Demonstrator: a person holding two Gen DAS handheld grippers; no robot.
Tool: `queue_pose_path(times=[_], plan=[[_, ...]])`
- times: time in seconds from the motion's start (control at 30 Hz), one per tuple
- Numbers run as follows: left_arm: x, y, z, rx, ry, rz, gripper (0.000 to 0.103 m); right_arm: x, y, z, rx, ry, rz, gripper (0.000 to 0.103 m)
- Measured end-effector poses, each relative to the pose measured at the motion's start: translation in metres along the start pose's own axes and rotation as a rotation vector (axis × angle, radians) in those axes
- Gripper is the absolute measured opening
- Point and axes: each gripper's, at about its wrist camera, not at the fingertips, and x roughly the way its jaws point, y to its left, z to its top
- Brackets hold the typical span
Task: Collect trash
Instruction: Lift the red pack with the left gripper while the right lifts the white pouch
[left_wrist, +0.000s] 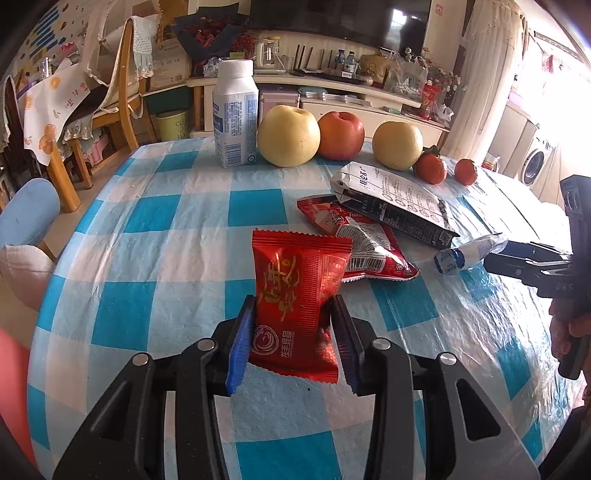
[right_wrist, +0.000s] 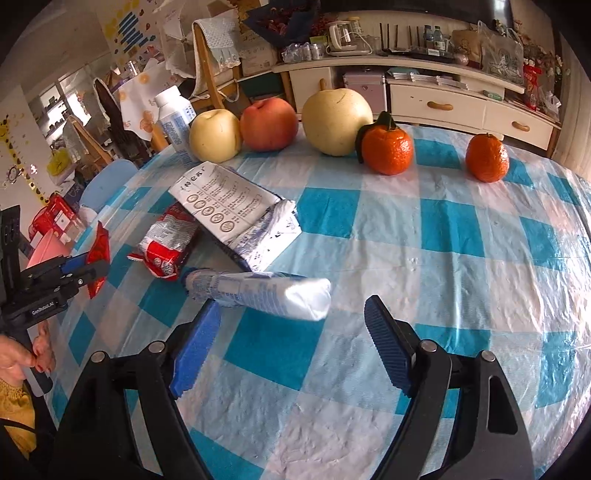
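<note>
Left wrist view: left tool (left_wrist: 295, 332) clenched on a red snack packet (left_wrist: 295, 295), blue pads pressing both its sides, packet upright above the checked worktop (left_wrist: 155, 251) near its front edge. Beyond it a second red wrapper (left_wrist: 364, 243) lies flat, partly under a flattened black-and-white carton (left_wrist: 391, 199); a crushed small bottle (left_wrist: 469, 253) lies just right of these, at the tips of the right tool (left_wrist: 517, 264). Along the far edge: milk bottle (left_wrist: 236, 114), two pears, an apple (left_wrist: 340, 134), two tangerines. Right wrist view: right tool (right_wrist: 291, 321) released, jaws wide apart, nothing gripped; the crushed bottle (right_wrist: 258, 291) lies on the worktop (right_wrist: 443, 258) just ahead, its near end touching or overlapping the left finger, can't tell which. Carton (right_wrist: 229, 210) and red wrapper (right_wrist: 166, 247) behind it, toward the left edge. Left tool (right_wrist: 86, 267) at far left holding the red packet (right_wrist: 99, 254). Fruit row at the far edge.
</note>
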Motion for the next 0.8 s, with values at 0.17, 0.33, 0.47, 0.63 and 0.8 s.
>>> queue_pose_path(times=[0.17, 0.33, 0.47, 0.63, 0.8], plan=[[-0.001, -0.002, -0.002, 0.012, 0.008, -0.01, 0.043, 0.004, 0.017, -0.003, -0.07, 0.027, 0.015, 0.085], [-0.001, -0.001, -0.005, 0.016, 0.014, -0.006, 0.042, 0.014, 0.037, -0.007, -0.159, 0.055, 0.015, 0.086], [-0.002, -0.001, -0.005, 0.014, 0.011, -0.011, 0.042, 0.019, 0.049, -0.008, -0.233, 0.053, -0.009, 0.086], [-0.001, -0.003, -0.007, 0.024, 0.018, -0.021, 0.042, 0.03, 0.052, -0.008, -0.259, 0.066, -0.023, 0.089], [0.005, -0.002, -0.007, 0.035, 0.035, -0.029, 0.044, 0.032, 0.059, -0.009, -0.282, 0.068, -0.019, 0.087]])
